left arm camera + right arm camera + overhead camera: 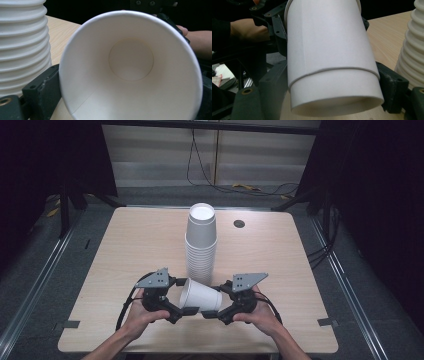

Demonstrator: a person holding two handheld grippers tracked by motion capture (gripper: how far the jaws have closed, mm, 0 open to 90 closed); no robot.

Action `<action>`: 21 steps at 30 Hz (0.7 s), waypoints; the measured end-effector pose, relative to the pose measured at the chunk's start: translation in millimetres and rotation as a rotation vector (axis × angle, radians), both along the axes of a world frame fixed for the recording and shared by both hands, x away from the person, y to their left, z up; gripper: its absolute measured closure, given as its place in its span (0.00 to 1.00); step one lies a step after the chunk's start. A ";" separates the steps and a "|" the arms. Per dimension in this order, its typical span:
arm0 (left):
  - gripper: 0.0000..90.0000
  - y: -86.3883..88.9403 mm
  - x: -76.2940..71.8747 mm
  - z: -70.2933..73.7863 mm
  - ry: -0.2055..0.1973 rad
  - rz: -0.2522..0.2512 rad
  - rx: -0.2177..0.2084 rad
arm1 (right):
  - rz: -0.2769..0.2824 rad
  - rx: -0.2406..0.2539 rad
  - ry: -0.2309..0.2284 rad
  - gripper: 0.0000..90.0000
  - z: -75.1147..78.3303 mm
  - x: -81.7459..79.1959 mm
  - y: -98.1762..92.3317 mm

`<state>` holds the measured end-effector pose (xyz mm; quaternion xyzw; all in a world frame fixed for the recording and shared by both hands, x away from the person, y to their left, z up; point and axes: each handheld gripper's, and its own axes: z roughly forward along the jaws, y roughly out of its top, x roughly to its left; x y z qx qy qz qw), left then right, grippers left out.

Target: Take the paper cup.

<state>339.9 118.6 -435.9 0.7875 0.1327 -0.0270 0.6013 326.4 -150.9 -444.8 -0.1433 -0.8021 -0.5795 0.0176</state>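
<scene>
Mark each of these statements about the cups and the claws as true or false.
1. A single cup lies on its side between the left claw and the right claw. True.
2. The open mouth of that cup faces the right claw. False: the mouth faces the left claw, and its closed base end points at the right claw.
3. The stack of cups stands at the left edge of the table. False: it stands near the middle, just beyond the claws.
4. The right claw's jaws sit on either side of the cup's base end. True.
5. The cups are red. False: they are white.
</scene>
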 end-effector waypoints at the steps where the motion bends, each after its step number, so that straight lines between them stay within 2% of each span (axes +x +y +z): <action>1: 0.05 0.3 0.2 1.0 -0.005 -0.003 0.009 | -0.002 -0.008 0.003 0.25 0.0 0.1 -0.1; 4: 0.06 -0.1 0.1 2.5 -0.020 -0.004 0.021 | 0.003 -0.016 0.005 0.25 -0.6 0.3 0.8; 9: 0.09 0.7 2.0 2.4 0.002 -0.021 0.023 | 0.009 -0.045 0.016 0.24 -2.0 1.1 1.6; 12: 0.10 -0.6 0.9 4.4 -0.007 -0.018 0.049 | 0.009 -0.063 0.012 0.23 -2.9 1.9 3.2; 14: 0.11 -2.0 0.5 5.7 -0.017 -0.015 0.067 | 0.001 -0.097 0.015 0.22 -3.8 1.9 4.5; 18: 0.11 -1.8 0.5 5.2 -0.017 -0.013 0.059 | 0.001 -0.114 0.024 0.22 -3.9 2.8 5.3; 21: 0.11 0.1 0.6 6.5 -0.031 -0.010 0.062 | -0.011 -0.119 0.027 0.18 -3.6 3.6 4.9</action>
